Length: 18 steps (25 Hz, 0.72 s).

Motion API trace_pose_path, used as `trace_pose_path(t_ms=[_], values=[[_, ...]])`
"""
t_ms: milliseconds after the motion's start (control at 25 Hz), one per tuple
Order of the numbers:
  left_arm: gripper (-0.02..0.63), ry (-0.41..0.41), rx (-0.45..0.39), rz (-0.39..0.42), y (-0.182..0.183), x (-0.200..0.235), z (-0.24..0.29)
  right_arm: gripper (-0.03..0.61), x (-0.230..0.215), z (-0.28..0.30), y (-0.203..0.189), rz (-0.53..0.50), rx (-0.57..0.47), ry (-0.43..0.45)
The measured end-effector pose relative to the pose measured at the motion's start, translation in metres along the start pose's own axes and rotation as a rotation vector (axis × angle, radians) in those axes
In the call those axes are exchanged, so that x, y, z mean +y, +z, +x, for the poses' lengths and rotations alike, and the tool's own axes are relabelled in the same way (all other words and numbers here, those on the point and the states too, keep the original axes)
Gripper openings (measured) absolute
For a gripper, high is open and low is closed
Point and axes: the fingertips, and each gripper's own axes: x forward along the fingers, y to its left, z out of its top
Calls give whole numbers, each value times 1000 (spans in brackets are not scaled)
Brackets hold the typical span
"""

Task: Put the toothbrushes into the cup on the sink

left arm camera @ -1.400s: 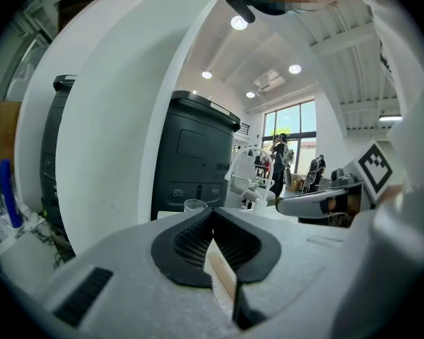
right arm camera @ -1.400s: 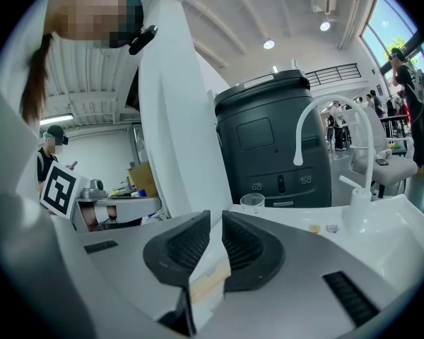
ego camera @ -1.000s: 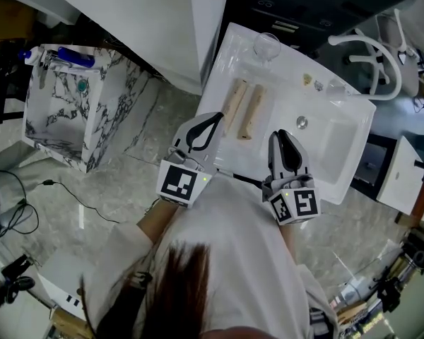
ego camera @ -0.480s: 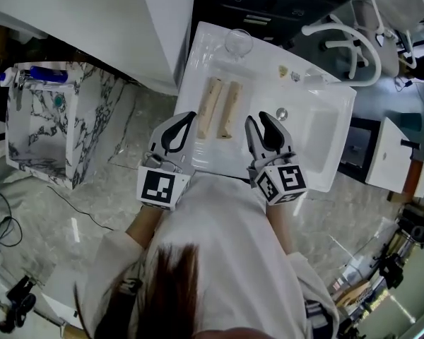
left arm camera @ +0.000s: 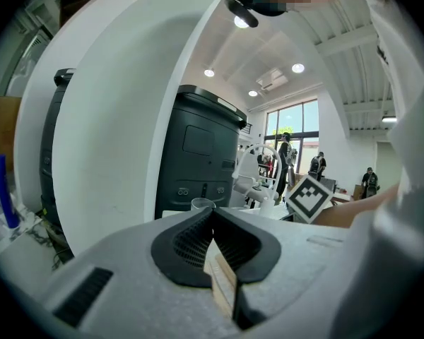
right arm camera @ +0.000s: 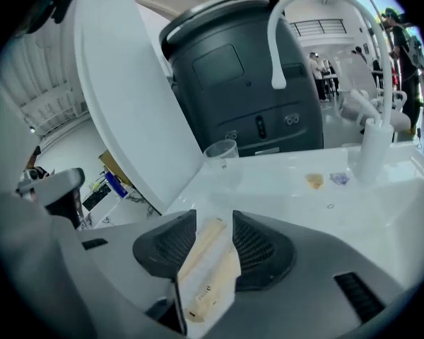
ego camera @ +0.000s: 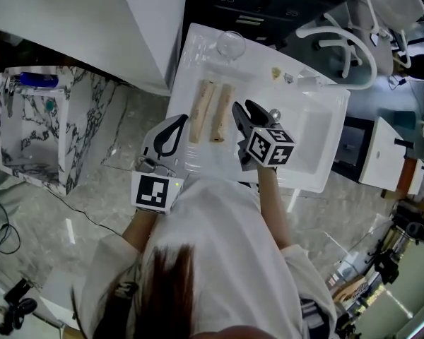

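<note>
Toothbrush box (right arm camera: 206, 274) lies right between the jaws of the right gripper (right arm camera: 213, 221) — they have just been opening, not squeezing it. Looks light, stiff, slippery — grab its middle. The left gripper (left arm camera: 212, 214) is clenched, empty.

A marble-patterned stand (ego camera: 35, 140) with a blue bottle (ego camera: 35, 80) on top is standing well left of the left tongs (ego camera: 184, 120). A dark cabinet (right arm camera: 233, 69) is looming beyond the right tongs (ego camera: 242, 107), and a white curved panel (right arm camera: 127, 97) is rising to their left.
</note>
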Motion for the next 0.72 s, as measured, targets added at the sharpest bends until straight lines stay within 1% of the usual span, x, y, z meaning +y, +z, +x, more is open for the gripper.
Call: trace_pose_path(t_ms=[120, 200, 360, 600, 720], values=[[15, 5, 7, -2, -1, 1, 2, 146, -12, 24, -21, 58, 101, 5], [15, 8, 9, -2, -1, 2, 4, 152, -21, 36, -34, 88, 159, -7], [15, 17, 20, -15, -4, 5, 7, 160, -33, 56, -57, 105, 260, -39], [15, 13, 35, -23, -7, 7, 11, 160, -41, 78, -80, 154, 379, -49], [15, 11, 42, -25, -8, 7, 13, 158, -42, 83, -84, 185, 411, -48]])
